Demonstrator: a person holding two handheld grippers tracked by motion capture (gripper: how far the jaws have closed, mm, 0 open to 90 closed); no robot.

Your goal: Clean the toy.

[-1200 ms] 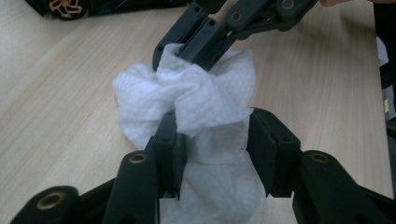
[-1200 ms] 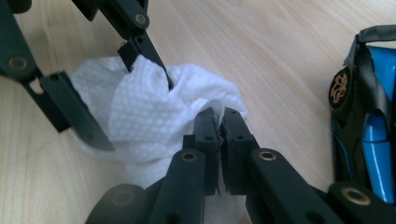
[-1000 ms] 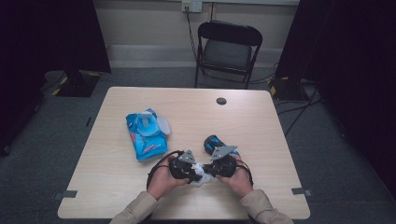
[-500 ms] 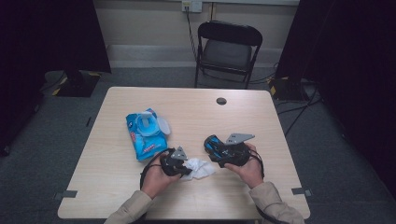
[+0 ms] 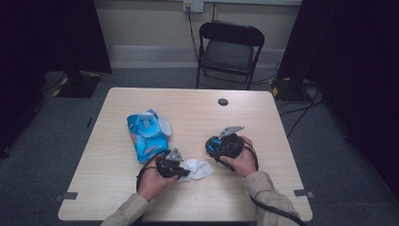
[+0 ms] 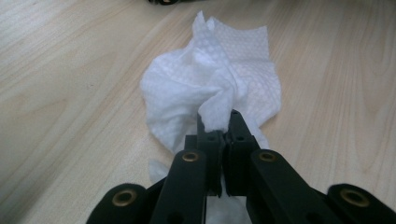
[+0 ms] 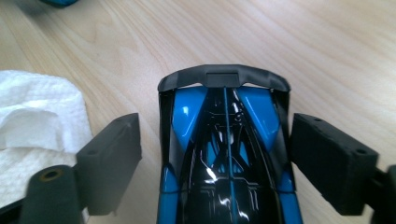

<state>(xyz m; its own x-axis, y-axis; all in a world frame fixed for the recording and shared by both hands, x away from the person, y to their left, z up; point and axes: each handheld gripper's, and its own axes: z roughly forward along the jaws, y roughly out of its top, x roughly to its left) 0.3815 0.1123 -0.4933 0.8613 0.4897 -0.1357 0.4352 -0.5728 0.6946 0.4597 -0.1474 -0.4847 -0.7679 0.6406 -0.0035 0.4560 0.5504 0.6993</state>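
Table [image 5: 263,188]: light wood-grain top, rectangular, on grey carpet.

Wet-wipe packet [image 5: 147,135]: blue, soft, lying flat at about 10 o'clock from the table's middle. White flap lid [image 5: 164,126] stands open on its 3 o'clock side.

Small dark round disc [image 5: 223,101]: near the far edge of the table, at about 1 o'clock from the middle, well apart from the packet.

Folding chair [image 5: 229,49]: black, at 12 o'clock beyond the table, seat facing it.

Wall outlet [image 5: 193,5]: at 12 o'clock on the back wall, a cable dropping from it.

Loose cables [image 5: 301,113]: on the carpet at about 2 o'clock.

Tape marks [image 5: 69,195]: on the floor by the near corners.
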